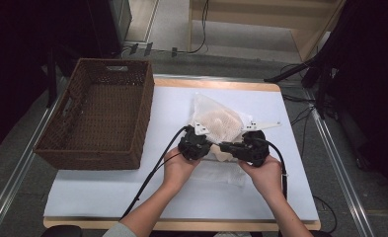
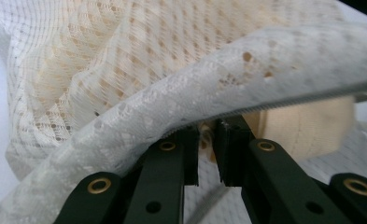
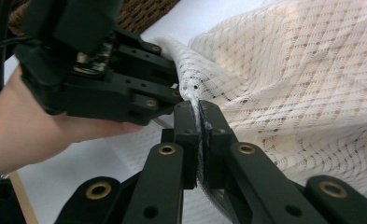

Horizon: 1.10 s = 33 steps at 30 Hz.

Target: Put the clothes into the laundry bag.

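Near the middle of the counter [image 1: 107, 192], a white mesh laundry bag [image 1: 216, 121] is lying with a cream garment [image 2: 307, 126] inside; the right hand-held gripper [image 3: 200, 112] is clamping the bag's edge; the left hand-held gripper [image 2: 208, 140] is pinching its zipper pull [image 2: 204, 140], jaws nearly closed; a wicker basket [image 1: 100, 111] is sitting at the counter's left edge.

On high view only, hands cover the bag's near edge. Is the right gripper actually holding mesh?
Observer: Yes. The right gripper is shut on the edge of the mesh bag.
Operator: Left one?
Observer: The left gripper sits at the zipper, jaws nearly together around a small piece. I can't tell if they press it.
Operator: Bag open?
Observer: Partly. A beige item shows bare under the lifted zipper edge.
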Each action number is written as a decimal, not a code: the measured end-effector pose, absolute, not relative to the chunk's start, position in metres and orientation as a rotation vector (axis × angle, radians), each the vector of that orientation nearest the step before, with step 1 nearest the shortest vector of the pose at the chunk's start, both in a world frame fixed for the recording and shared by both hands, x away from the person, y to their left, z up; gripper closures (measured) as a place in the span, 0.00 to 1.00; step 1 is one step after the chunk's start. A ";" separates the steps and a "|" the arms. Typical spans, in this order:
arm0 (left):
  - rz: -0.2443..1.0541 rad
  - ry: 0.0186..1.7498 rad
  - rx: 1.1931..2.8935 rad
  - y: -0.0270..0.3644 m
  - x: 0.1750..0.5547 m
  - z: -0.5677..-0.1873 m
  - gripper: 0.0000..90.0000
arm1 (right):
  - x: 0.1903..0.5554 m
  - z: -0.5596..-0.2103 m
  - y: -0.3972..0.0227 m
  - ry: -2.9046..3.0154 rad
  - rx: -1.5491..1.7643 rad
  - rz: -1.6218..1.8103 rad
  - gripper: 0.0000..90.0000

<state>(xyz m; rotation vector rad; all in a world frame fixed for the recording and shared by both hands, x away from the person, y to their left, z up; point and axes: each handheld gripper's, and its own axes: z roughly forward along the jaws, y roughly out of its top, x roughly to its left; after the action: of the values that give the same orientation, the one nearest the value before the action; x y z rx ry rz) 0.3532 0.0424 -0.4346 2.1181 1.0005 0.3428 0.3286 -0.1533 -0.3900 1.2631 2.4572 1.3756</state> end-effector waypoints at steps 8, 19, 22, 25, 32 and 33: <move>0.348 1.021 2.140 0.035 0.371 -0.449 0.90 | 0.335 -0.397 -0.151 2.462 1.301 1.335 0.98; 0.302 1.009 2.168 0.037 0.384 -0.457 0.89 | 0.342 -0.408 -0.152 2.477 1.321 1.316 0.98; 0.260 1.024 2.150 0.042 0.381 -0.450 0.86 | 0.342 -0.408 -0.153 2.475 1.317 1.321 0.98; 0.268 0.996 2.160 0.045 0.374 -0.444 0.82 | 0.342 -0.407 -0.154 2.471 1.313 1.330 0.98; 0.261 0.967 2.165 0.052 0.362 -0.436 0.71 | 0.341 -0.405 -0.156 2.470 1.319 1.343 0.98; 0.252 0.966 2.161 0.053 0.359 -0.435 0.69 | 0.341 -0.405 -0.156 2.475 1.315 1.342 0.98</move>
<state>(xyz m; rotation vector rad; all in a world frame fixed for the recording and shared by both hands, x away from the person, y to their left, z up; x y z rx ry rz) 0.3594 0.0526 -0.4351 2.1608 0.9660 0.2523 0.3408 -0.1557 -0.4048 1.3152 2.4748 1.3421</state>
